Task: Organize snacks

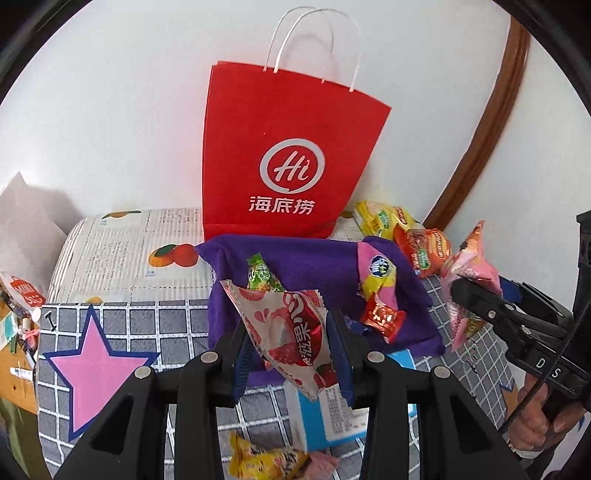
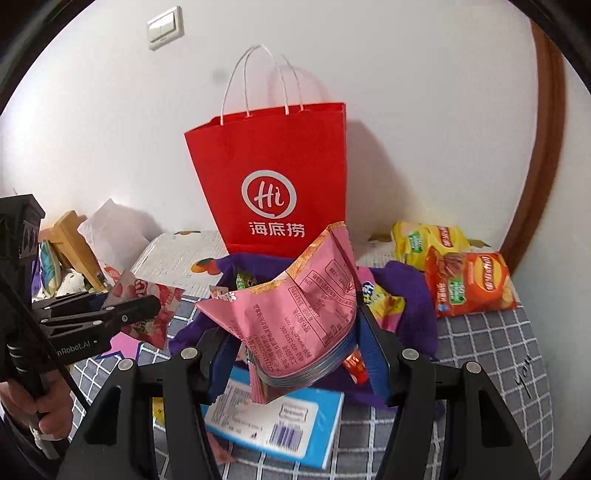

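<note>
Left wrist view shows the left tool (image 1: pixel 291 350) clamped on a red-and-white strawberry snack packet (image 1: pixel 291 332), held above a purple fabric bag (image 1: pixel 314 266) whose open mouth holds a green candy (image 1: pixel 260 275), a pink-and-yellow packet (image 1: pixel 376 275) and a small red sweet (image 1: pixel 382 317). Only this view catches the pink star (image 1: pixel 92 365) on the checked cloth and a yellow snack (image 1: pixel 262 459) at the near edge.

Right wrist view shows the right tool (image 2: pixel 295 354) clamped on a pink snack pouch (image 2: pixel 295 306), also over the purple bag. Only here appear the wall switch (image 2: pixel 165 27) and the barcode of the blue box (image 2: pixel 288 424) lying under the bag's front.

Both views show the red paper bag (image 1: pixel 284 155) upright against the wall behind the purple one; its inside cannot be seen. Yellow chips (image 2: pixel 424 240) and orange chips (image 2: pixel 469 284) lie to its right.
</note>
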Demonstrator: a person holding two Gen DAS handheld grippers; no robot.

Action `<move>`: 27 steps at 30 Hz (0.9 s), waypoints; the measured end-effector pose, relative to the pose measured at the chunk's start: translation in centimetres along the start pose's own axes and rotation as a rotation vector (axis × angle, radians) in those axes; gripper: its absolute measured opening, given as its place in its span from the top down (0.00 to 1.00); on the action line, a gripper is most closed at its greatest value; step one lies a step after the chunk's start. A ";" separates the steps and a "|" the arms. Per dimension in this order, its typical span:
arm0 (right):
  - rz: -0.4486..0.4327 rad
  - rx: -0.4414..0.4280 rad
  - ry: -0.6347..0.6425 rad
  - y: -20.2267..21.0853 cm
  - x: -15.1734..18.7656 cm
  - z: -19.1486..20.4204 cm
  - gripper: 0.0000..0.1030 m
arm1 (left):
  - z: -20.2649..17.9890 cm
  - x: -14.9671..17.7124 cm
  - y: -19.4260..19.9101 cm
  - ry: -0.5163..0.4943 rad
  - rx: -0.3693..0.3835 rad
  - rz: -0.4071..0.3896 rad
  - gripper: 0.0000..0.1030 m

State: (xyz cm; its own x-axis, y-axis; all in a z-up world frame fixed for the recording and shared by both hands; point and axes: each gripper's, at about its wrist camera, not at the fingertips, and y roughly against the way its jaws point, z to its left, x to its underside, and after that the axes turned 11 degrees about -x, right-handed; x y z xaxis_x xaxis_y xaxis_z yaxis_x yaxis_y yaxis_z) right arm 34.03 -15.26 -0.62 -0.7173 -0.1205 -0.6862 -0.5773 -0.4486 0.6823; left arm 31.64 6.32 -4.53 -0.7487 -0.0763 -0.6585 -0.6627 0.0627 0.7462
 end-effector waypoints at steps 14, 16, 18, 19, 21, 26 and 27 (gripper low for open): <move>0.040 -0.020 0.023 -5.8 -2.4 -1.8 0.42 | 0.9 -2.4 -5.2 0.053 0.018 0.013 0.65; 0.048 -0.029 0.016 -6.6 -2.4 -2.1 0.42 | 1.1 -2.2 -6.0 0.052 0.013 0.022 0.65; 0.061 -0.037 0.006 -7.5 -2.4 -2.5 0.42 | 1.4 -1.9 -6.9 0.058 0.007 0.040 0.65; 0.064 -0.039 -0.003 -7.9 -2.4 -2.7 0.42 | 1.5 -1.8 -7.3 0.060 0.004 0.049 0.65; 0.073 -0.048 -0.013 -8.6 -2.4 -2.8 0.42 | 1.6 -1.7 -7.8 0.056 0.000 0.062 0.65; 0.112 -0.055 0.010 -9.8 -1.8 -2.6 0.42 | 2.0 -1.6 -8.6 0.063 0.000 0.073 0.65; 0.120 -0.055 0.013 -9.9 -1.7 -2.6 0.42 | 2.1 -1.5 -8.7 0.066 -0.001 0.076 0.65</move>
State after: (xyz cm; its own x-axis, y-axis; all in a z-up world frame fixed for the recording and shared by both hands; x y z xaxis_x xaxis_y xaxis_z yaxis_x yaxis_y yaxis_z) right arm 41.98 -12.90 -6.91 -0.7743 -0.1876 -0.6044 -0.4654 -0.4783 0.7447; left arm 38.51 7.94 -10.20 -0.7943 -0.1368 -0.5919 -0.6038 0.0701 0.7941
